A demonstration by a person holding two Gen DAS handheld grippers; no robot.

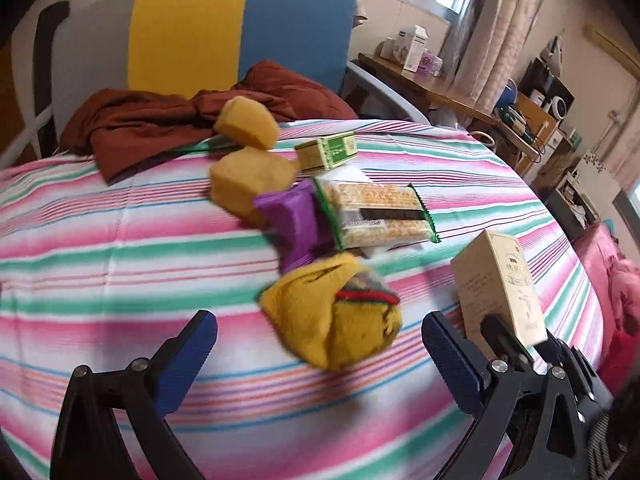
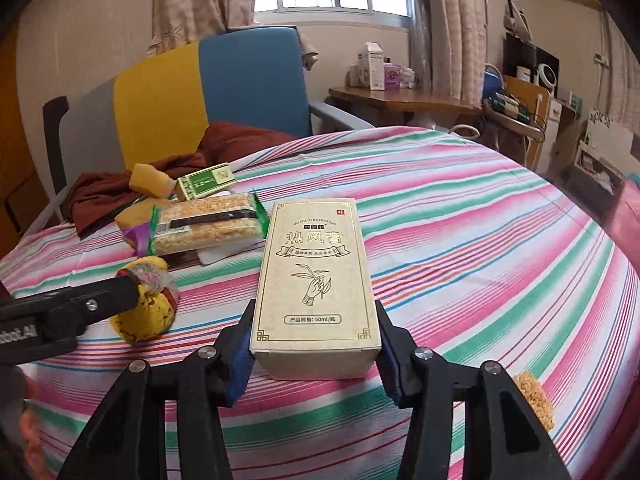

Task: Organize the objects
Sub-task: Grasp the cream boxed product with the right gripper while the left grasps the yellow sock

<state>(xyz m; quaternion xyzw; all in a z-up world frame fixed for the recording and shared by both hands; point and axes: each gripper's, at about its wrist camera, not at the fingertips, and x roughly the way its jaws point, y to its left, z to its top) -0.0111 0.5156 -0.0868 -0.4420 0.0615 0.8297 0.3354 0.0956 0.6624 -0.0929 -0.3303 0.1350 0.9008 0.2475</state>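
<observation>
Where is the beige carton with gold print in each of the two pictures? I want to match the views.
Left wrist view: the beige carton is at the lower right, standing tilted, held by the right claw.
Right wrist view: the carton fills the centre, its printed face to the camera, clamped between both blue pads.
Shared landmark: the puffed rice bar packet lies on the striped cloth, left of the carton in both.

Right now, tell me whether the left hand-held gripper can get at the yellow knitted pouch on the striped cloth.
Probably yes: the left hand-held gripper stands open just short of the yellow knitted pouch, nothing between.
</observation>
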